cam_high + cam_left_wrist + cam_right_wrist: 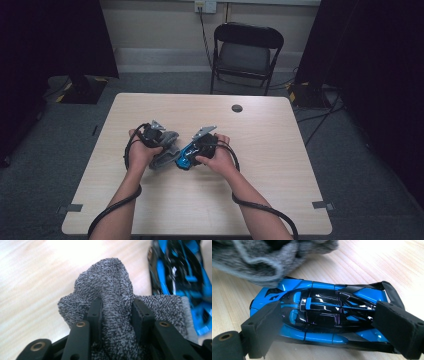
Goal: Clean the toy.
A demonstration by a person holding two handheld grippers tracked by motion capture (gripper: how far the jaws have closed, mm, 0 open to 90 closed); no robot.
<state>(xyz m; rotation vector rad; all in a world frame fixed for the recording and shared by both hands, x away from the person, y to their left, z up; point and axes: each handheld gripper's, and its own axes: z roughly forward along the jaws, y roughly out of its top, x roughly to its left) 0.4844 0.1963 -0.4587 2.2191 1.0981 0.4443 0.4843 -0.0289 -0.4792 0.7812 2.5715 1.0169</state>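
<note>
Two handheld grippers work side by side near the middle of a light wooden table (280,165), each carried in one of the person's hands. Left hand (141,152) carries the left gripper (159,137), positioned over a grey knitted cloth (112,290). In the left gripper view, a raised fold of the cloth stands between the two black jaws, and both pads press into it: the cloth is clenched. The remainder of the cloth lies bunched on the tabletop beneath the jaws.

Just right of the cloth lies a blue and black toy car (324,315), resting on the table with one end touching or tucked under the cloth's edge. Right hand (217,157) carries the right gripper (192,152). In the right gripper view, its jaws sit against the two ends of the car, grasping it lengthwise.

Beyond the far table edge stands a black folding chair (247,50).
</note>
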